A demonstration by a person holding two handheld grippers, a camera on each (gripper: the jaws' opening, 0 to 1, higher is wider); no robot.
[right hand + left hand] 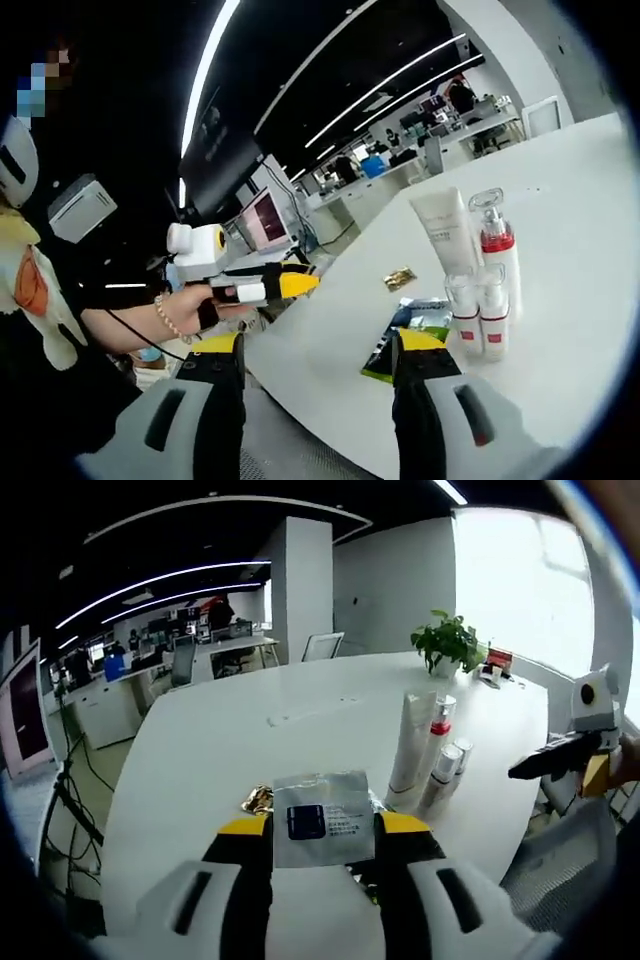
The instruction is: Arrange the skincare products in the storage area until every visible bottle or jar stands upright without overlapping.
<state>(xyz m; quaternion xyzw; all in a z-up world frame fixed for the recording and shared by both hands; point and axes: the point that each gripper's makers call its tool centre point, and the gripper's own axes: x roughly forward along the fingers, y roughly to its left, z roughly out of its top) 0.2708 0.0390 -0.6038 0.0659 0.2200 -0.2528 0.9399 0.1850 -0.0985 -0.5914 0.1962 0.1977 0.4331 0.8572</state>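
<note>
Between the left gripper [322,832]'s jaws a silver sachet [322,818] blocks the gap. Ahead and to its right, upright bottles [432,750] cluster tightly. Beyond them and leftward the white table [240,740] lies bare. The right gripper [318,345] has open air between its jaws.

Lower edge of the silver sachet [322,820] slips out of sight between the left gripper [322,832] tips; its print is too small to read. A green packet [405,335] lies half hidden behind the right gripper [318,345].
</note>
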